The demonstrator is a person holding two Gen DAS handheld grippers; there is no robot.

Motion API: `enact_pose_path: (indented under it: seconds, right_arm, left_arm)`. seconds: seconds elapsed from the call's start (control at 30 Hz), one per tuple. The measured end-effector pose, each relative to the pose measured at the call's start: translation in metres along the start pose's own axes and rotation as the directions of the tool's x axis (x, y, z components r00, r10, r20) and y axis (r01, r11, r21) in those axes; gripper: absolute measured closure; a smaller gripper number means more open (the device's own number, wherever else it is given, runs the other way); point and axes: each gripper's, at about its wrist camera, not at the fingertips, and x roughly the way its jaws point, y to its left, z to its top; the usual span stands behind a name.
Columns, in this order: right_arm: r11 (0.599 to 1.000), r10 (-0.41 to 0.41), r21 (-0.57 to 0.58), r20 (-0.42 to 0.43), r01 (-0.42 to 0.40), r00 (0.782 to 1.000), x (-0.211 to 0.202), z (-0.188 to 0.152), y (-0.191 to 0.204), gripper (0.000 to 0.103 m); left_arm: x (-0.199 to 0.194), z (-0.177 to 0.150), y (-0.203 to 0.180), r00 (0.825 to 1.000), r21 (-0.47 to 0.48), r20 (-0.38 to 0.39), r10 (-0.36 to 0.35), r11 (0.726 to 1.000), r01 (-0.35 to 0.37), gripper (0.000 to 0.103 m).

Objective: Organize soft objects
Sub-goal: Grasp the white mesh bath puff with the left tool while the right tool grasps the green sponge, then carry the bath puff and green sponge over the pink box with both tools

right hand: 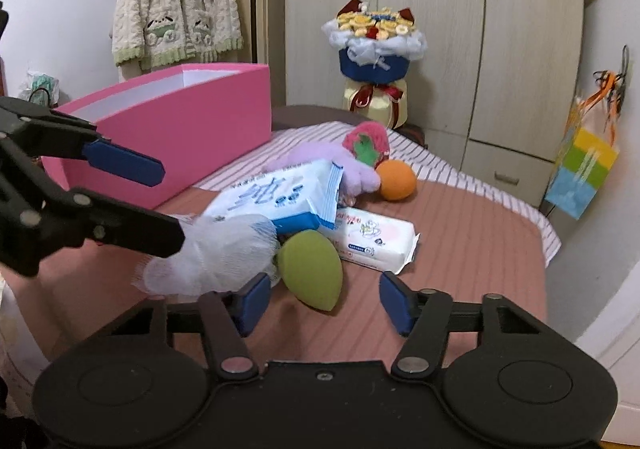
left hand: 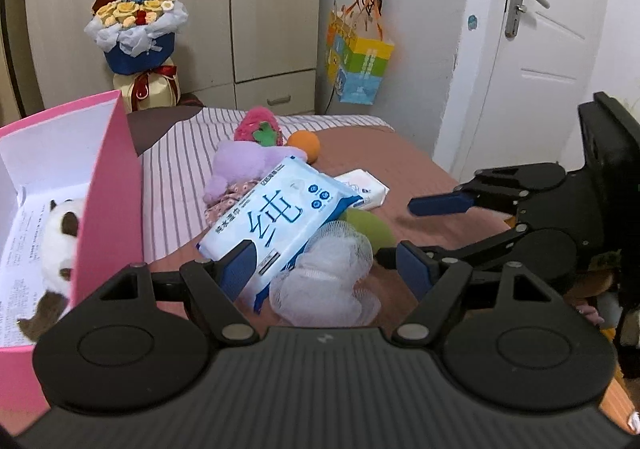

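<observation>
A pile of soft things lies on the bed: a white mesh bath puff [left hand: 326, 275] [right hand: 218, 255], a blue-and-white tissue pack [left hand: 280, 215] [right hand: 280, 195], a green sponge [right hand: 312, 273], a white-and-pink tissue pack [right hand: 374, 239], a purple plush [right hand: 320, 157], a pink strawberry plush [right hand: 368, 141] and an orange ball [right hand: 396, 180]. My left gripper [left hand: 326, 269] is open with the puff between its fingers. My right gripper [right hand: 322, 301] is open just before the green sponge. The pink box [left hand: 106, 185] [right hand: 188, 129] holds a panda plush [left hand: 60, 241].
A flower bouquet [right hand: 374, 57] stands at the bed's far end before the wardrobe [right hand: 480, 29]. A colourful gift bag [left hand: 358, 65] hangs on the wall beside a white door [left hand: 540, 49]. A fleece jacket [right hand: 176, 1] hangs at the left.
</observation>
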Motion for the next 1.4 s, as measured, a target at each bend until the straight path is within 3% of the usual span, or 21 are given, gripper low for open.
enact_pose_path:
  seconds: [0.27, 0.43, 0.53, 0.7, 0.87, 1.03, 1.4]
  right_arm:
    - [0.998, 0.048, -0.038, -0.012, -0.049, 0.999, 0.018, -0.003, -0.005, 0.044]
    - [0.996, 0.085, -0.036, -0.029, -0.086, 0.996, 0.024, -0.001, -0.011, 0.045]
    - [0.994, 0.105, -0.032, -0.036, -0.106, 0.994, 0.028, 0.000, -0.012, 0.051]
    - [0.992, 0.126, -0.020, -0.027, -0.127, 0.992, 0.032, -0.001, -0.010, 0.061]
    - [0.995, 0.099, 0.000, -0.004, -0.099, 0.995, 0.030, -0.006, -0.006, 0.064]
    - [0.994, 0.071, 0.084, 0.019, -0.072, 0.997, 0.021, -0.010, -0.009, 0.064]
    - [0.985, -0.040, 0.170, -0.001, 0.040, 0.999, 0.005, -0.021, 0.002, 0.064]
  left_arm:
    - [0.024, -0.011, 0.002, 1.000, -0.004, -0.003, 0.010, 1.000, -0.010, 0.031]
    - [0.036, -0.014, 0.010, 0.994, -0.085, -0.078, -0.073, 0.994, 0.067, 0.054]
    - [0.042, -0.017, 0.008, 0.990, -0.095, -0.101, -0.097, 0.992, 0.087, 0.057]
    - [0.050, -0.021, 0.005, 0.993, -0.109, -0.100, -0.066, 0.993, 0.055, 0.058]
    - [0.054, -0.025, 0.008, 0.994, -0.149, -0.092, -0.066, 0.987, 0.052, 0.058]
    - [0.050, -0.025, 0.006, 0.996, -0.136, -0.078, -0.052, 0.990, 0.041, 0.068]
    - [0.029, -0.031, 0.010, 0.993, -0.169, -0.066, -0.101, 0.982, 0.089, 0.068]
